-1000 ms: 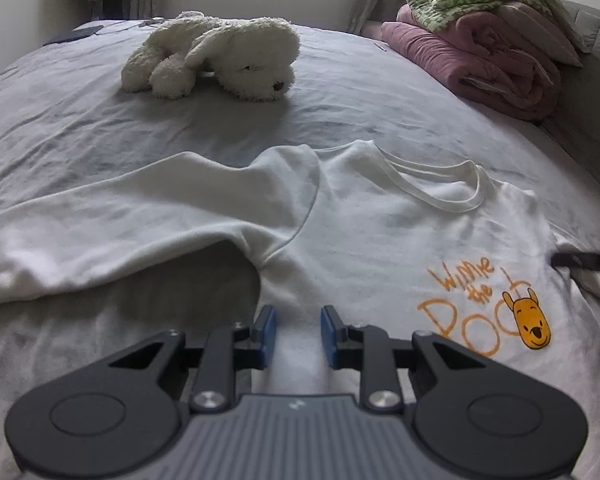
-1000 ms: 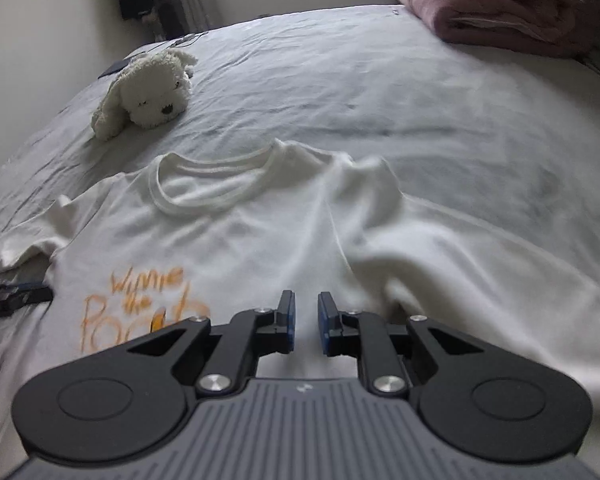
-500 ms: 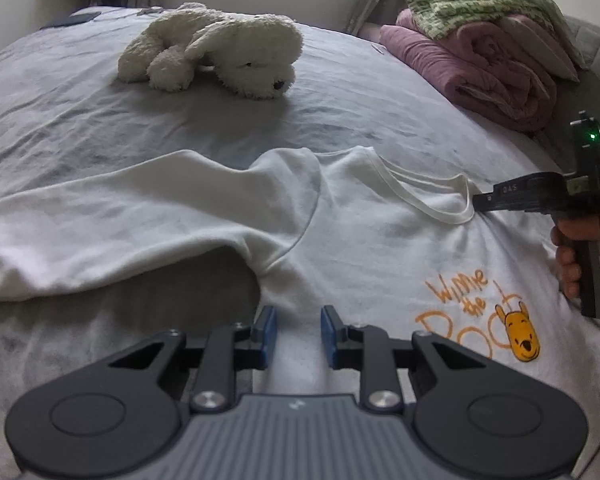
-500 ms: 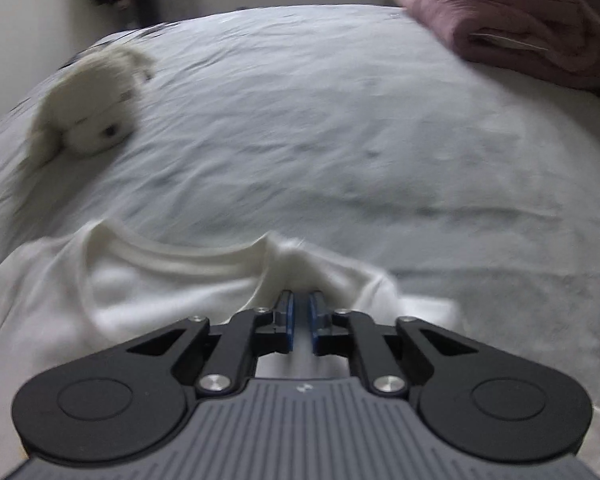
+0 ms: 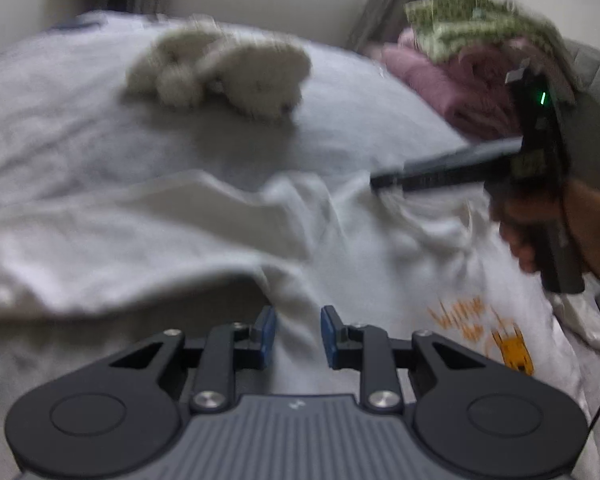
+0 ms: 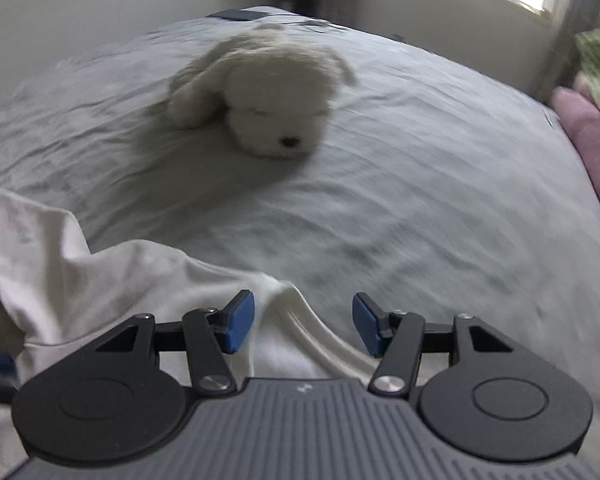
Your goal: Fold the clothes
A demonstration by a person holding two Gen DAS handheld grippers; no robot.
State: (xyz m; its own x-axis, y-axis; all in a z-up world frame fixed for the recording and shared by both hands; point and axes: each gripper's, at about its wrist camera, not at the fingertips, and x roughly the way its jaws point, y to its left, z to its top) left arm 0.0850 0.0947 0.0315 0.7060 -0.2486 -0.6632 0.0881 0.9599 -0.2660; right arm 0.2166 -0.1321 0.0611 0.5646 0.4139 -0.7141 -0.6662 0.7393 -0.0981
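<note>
Surface: a bed [image 5: 80,128] under a wrinkled grey sheet, filling both of your views. Pale walls stand behind it, with a bright window and curtains at the far end.

Landmark: a cream plush dog [image 5: 224,76] lying on the sheet, snout turned your way.

Beyond and right of the plush dog: a stack of folded bedding [image 5: 472,64], pink below, green-patterned on top.

Task item: a white T-shirt [image 5: 380,276], spread front-up on the sheet on your side of the plush dog, well apart from it. Its neckline [image 6: 300,324] is the end nearest the plush dog; its long axis runs from there back towards you. An orange print with a yellow cartoon face [image 5: 492,332] lies on the chest. One sleeve stretches out sideways to the left in the left wrist view. The cloth near the collar is bunched.

Your left hand-held gripper [image 5: 296,336]: blue pads a narrow gap apart, over the shirt body below the sleeve; whether they pinch cloth cannot be told.

Your right hand-held gripper [image 6: 303,326]: jaws opening, pads clear of the collar ridge lying between them. Your right hand [image 5: 520,232] wraps its handle.
</note>
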